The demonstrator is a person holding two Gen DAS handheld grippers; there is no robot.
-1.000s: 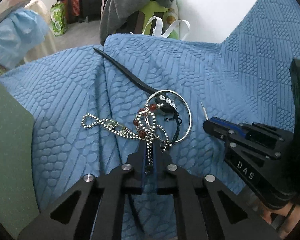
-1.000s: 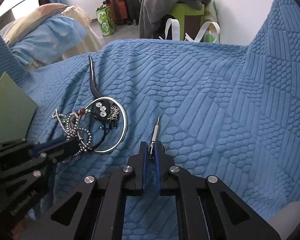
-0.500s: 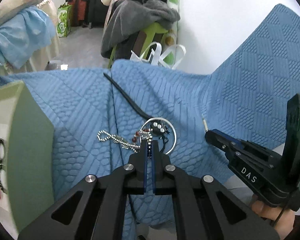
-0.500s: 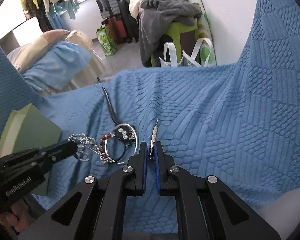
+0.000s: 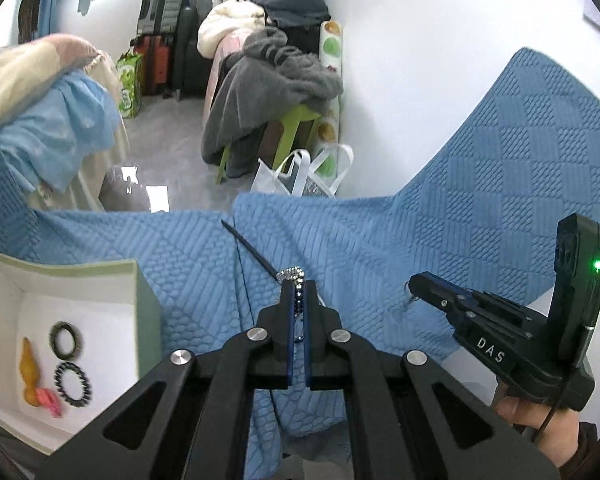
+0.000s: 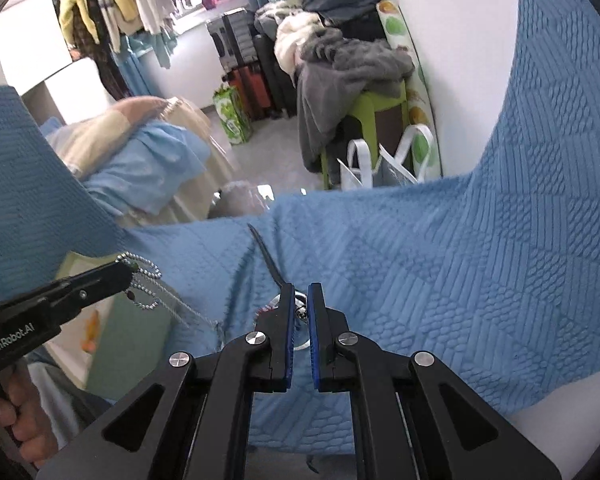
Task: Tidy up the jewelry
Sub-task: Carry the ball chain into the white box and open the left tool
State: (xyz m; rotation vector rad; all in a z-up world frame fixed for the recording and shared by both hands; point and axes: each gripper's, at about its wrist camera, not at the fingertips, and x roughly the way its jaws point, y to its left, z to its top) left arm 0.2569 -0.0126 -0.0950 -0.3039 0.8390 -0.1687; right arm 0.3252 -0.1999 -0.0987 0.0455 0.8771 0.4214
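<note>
The left gripper (image 5: 298,294) is clamped on a ball chain (image 6: 146,280); the right gripper (image 6: 300,312) pinches a small metal piece (image 6: 300,313). Likely next: drop both into the open box (image 5: 142,304), near left.

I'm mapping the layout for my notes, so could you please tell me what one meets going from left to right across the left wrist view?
Open box holding hair ties → left gripper clamping a ball chain → right gripper → the hand holding it.
</note>
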